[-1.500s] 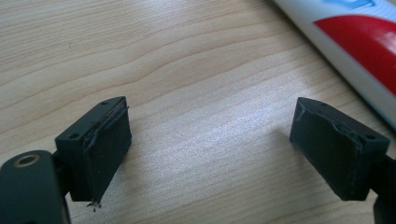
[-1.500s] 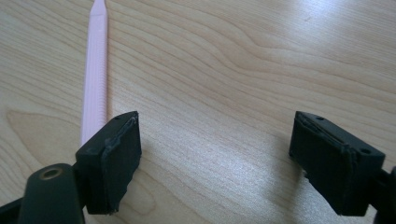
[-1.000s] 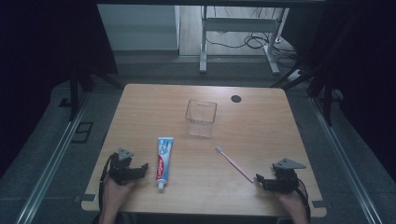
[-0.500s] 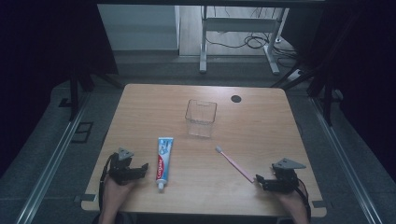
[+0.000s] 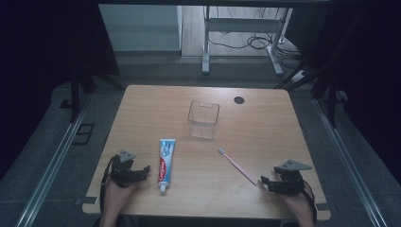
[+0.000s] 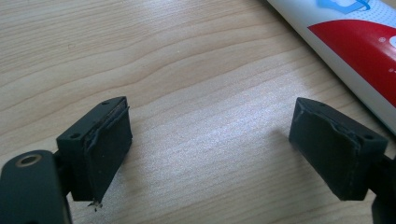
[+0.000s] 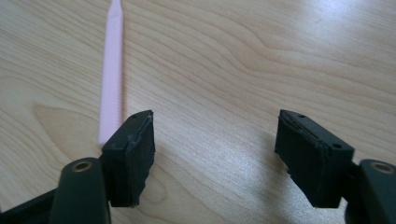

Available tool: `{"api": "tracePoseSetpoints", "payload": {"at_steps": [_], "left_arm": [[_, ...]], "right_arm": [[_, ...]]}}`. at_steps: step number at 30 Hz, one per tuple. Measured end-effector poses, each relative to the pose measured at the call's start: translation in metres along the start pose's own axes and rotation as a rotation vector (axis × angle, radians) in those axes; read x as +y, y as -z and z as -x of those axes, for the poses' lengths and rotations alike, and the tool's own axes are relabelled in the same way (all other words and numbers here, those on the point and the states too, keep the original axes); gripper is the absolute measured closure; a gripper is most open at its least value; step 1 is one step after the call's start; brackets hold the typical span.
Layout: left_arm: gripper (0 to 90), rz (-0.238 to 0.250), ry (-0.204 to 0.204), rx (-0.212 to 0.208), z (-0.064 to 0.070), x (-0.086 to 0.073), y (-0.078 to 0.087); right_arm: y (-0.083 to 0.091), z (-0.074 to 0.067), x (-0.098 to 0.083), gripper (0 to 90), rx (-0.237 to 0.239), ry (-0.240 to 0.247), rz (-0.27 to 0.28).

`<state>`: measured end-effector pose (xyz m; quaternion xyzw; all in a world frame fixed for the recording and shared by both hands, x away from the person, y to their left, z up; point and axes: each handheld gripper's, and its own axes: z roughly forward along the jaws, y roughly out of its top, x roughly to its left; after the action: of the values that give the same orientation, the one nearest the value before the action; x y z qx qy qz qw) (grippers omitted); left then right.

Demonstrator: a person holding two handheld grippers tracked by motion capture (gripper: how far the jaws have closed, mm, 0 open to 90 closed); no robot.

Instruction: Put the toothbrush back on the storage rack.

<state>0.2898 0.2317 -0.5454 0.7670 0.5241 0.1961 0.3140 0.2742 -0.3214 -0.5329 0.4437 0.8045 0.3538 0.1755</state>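
Note:
A white, red and blue toothpaste tube (image 5: 166,161) lies on the wooden table (image 5: 265,127), just right of my left gripper (image 5: 142,171). In the left gripper view the tube (image 6: 355,42) crosses the upper right corner, outside the open jaws of the left gripper (image 6: 215,144). A pink toothbrush (image 5: 236,165) lies slanted, its handle end close to my right gripper (image 5: 262,181). In the right gripper view the toothbrush (image 7: 112,79) runs beside the outer face of the left jaw. The right gripper (image 7: 215,154) has just been closing its jaws; bare wood lies between them.
A clear square container (image 5: 204,119) stands upright mid-table, beyond both objects. A small black disc (image 5: 239,100) sits near the far edge. Both hands rest at the near edge. Dark floor, rails and a desk frame surround the table.

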Motion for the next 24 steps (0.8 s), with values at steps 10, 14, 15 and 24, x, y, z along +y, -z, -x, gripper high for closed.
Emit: {"api": "tracePoseSetpoints", "payload": {"at_steps": [10,14,15,24], "left_arm": [[13.1,0.0,-0.002,0.0,0.0,0.0,0.0],[13.1,0.0,-0.003,0.0,0.0,0.0,0.0],[13.1,0.0,-0.002,0.0,0.0,0.0,0.0],[13.0,0.0,-0.002,0.0,0.0,0.0,0.0]], "right_arm": [[0.005,-0.005,0.006,37.1,0.047,-0.008,-0.001],[0.005,-0.007,0.008,38.5,0.056,-0.008,-0.009],[0.005,-0.008,0.009,38.5,0.058,-0.008,-0.01],[0.006,-0.02,0.016,52.4,0.121,0.006,-0.01]]}}
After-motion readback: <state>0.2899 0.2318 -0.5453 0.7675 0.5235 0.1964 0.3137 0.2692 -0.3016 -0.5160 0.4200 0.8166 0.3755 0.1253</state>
